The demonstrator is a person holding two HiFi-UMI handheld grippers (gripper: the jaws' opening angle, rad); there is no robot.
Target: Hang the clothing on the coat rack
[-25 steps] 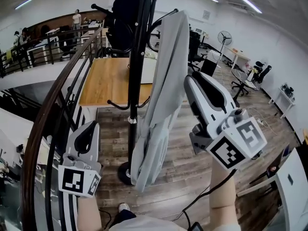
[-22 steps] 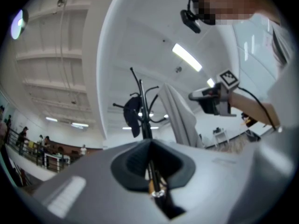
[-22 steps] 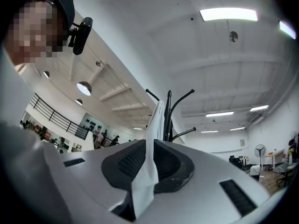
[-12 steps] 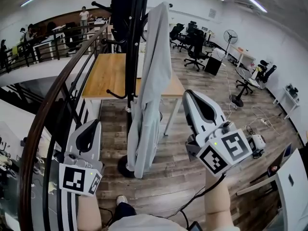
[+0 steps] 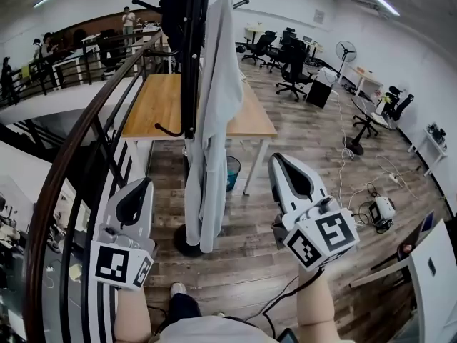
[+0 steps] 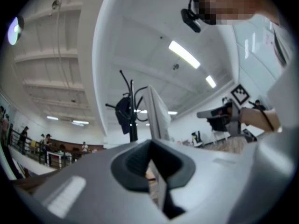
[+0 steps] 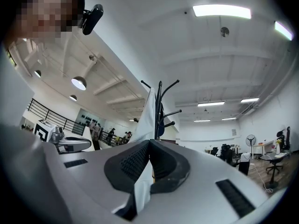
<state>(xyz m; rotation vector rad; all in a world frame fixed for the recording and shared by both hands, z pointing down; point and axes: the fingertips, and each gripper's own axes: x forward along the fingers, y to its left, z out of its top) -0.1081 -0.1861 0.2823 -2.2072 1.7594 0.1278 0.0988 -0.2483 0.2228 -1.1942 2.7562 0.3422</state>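
A long pale grey garment hangs straight down from the top of the black coat rack, reaching almost to the rack's round base. A dark item hangs on a hook at the far side. My right gripper is shut and holds nothing, low and to the right of the garment, clear of it. At the lower left my left gripper is also shut and holds nothing. Both gripper views look up at the garment and the rack from a distance.
A wooden table stands behind the rack, with a blue bin under it. A dark curved railing runs along the left. Office chairs and a fan stand farther back. Cables lie on the floor at the right.
My right gripper let go of the garment, shut, and came down and back from it. The garment now hangs free on the rack. My left gripper stayed low.
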